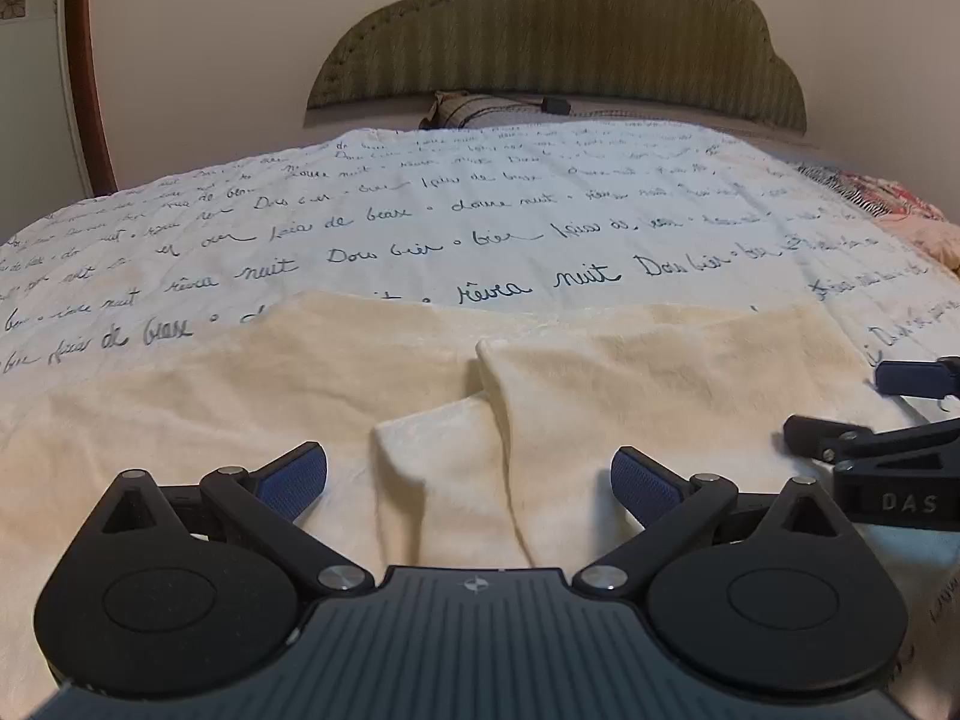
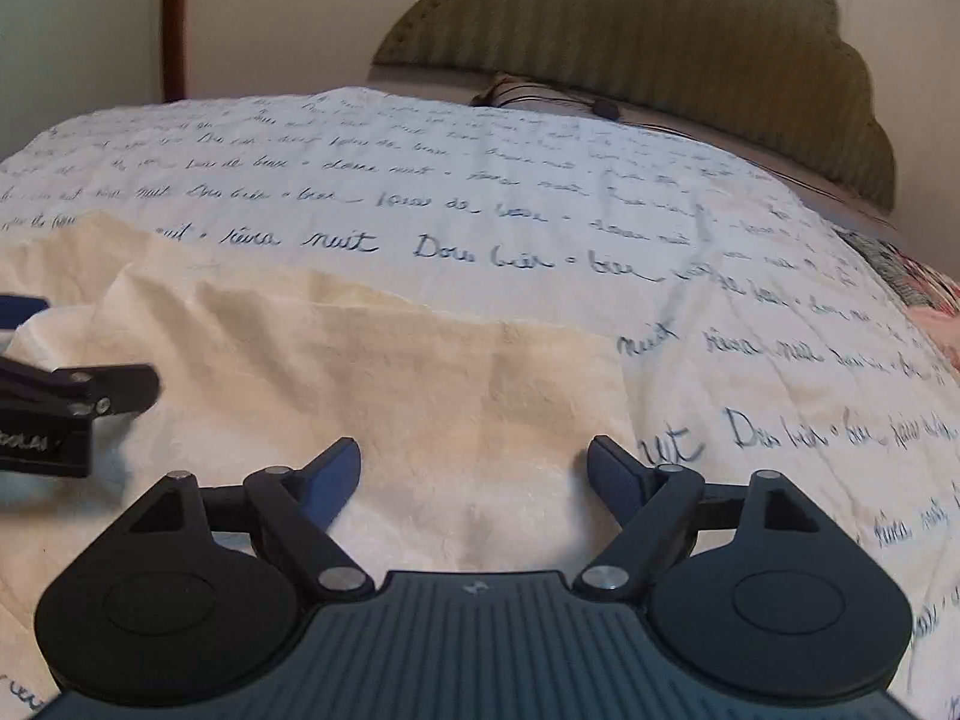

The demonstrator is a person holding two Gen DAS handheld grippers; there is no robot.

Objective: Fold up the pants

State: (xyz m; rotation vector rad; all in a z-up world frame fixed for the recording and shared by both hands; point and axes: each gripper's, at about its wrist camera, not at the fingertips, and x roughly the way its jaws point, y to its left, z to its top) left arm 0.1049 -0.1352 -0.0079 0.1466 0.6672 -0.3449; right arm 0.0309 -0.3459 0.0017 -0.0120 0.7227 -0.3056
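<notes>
The cream pants (image 1: 420,372) lie flat on the bed (image 1: 480,210), long way running left to right. Both the left tongs (image 1: 468,483) and right tongs (image 2: 474,477) hover over the near edge, spread wide (holding nothing).

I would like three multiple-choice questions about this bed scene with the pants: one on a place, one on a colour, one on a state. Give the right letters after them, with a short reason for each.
1. Where do the pants lie?
A. on the script-printed bedspread
B. on the floor
C. on a chair

2. What colour are the pants?
A. black
B. cream
C. red

3. How do the jaws of the left gripper stand?
A. shut on the pants
B. shut on nothing
C. open, gripping nothing

Answers:
1 A, the cloth is spread on the bedspread below the headboard.
2 B, the fabric is pale cream in both views.
3 C, its blue pads stand wide apart above the cloth.
</notes>
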